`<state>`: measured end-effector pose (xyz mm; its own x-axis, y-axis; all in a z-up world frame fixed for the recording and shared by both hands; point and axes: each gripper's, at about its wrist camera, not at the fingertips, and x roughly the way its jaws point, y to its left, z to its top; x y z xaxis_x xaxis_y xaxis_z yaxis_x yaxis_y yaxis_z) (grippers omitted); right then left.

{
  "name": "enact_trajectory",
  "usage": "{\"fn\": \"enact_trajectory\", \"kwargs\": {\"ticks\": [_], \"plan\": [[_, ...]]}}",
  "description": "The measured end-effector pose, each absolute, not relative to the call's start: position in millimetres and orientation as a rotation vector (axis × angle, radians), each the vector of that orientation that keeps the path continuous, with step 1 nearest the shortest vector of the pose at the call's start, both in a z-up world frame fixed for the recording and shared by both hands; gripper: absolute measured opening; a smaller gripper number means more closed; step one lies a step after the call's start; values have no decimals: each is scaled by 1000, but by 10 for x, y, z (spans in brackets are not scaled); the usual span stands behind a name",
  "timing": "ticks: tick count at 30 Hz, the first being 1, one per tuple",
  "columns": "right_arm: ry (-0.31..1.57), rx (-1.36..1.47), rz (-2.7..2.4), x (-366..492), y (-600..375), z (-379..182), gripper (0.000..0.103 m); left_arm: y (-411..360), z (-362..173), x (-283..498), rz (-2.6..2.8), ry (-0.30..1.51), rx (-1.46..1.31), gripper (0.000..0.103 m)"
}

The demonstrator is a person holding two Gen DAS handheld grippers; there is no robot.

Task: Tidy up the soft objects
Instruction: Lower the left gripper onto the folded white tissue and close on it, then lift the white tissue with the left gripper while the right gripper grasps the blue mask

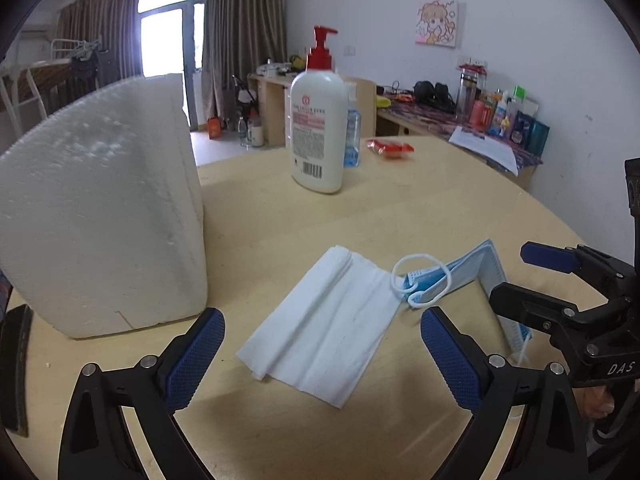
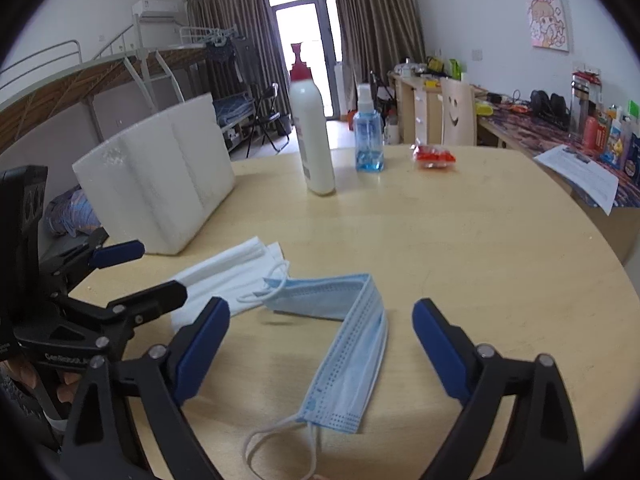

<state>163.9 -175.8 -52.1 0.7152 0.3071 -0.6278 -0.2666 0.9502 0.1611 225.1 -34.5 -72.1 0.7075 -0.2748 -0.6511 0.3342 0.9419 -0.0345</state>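
Note:
A folded white tissue (image 1: pixel 328 328) lies flat on the round wooden table (image 1: pixel 420 208). My left gripper (image 1: pixel 320 344) is open and empty, its jaws on either side of the tissue's near end. A blue face mask (image 2: pixel 352 344), bent in an L with white ear loops, lies to the right of the tissue; one loop rests on the tissue (image 2: pixel 224 280). My right gripper (image 2: pixel 320 340) is open and empty around the mask. The mask (image 1: pixel 460 276) and the right gripper (image 1: pixel 532 276) also show in the left wrist view, and the left gripper (image 2: pixel 136 272) in the right wrist view.
A white foam box (image 1: pixel 104 208) stands at the left of the table. A white lotion pump bottle (image 1: pixel 318 128), a blue spray bottle (image 2: pixel 368 136) and a red packet (image 2: pixel 434 158) stand at the far side. Cluttered desks (image 2: pixel 560 132) line the wall.

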Motion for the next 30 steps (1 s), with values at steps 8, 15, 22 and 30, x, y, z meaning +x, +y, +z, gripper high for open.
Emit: {"fn": "enact_trajectory", "kwargs": {"ticks": [8, 15, 22, 30], "plan": [[730, 82, 321, 1687, -1791, -556, 92, -351, -897, 2379, -330, 787, 113, 83], [738, 96, 328, 1720, -1820, -563, 92, -348, -961, 2429, -336, 829, 127, 67], [755, 96, 337, 1764, -1806, -593, 92, -334, -1007, 2458, -321, 871, 127, 55], [771, 104, 346, 1783, -1805, -617, 92, -338, -1007, 2425, -284, 868, 157, 18]]}}
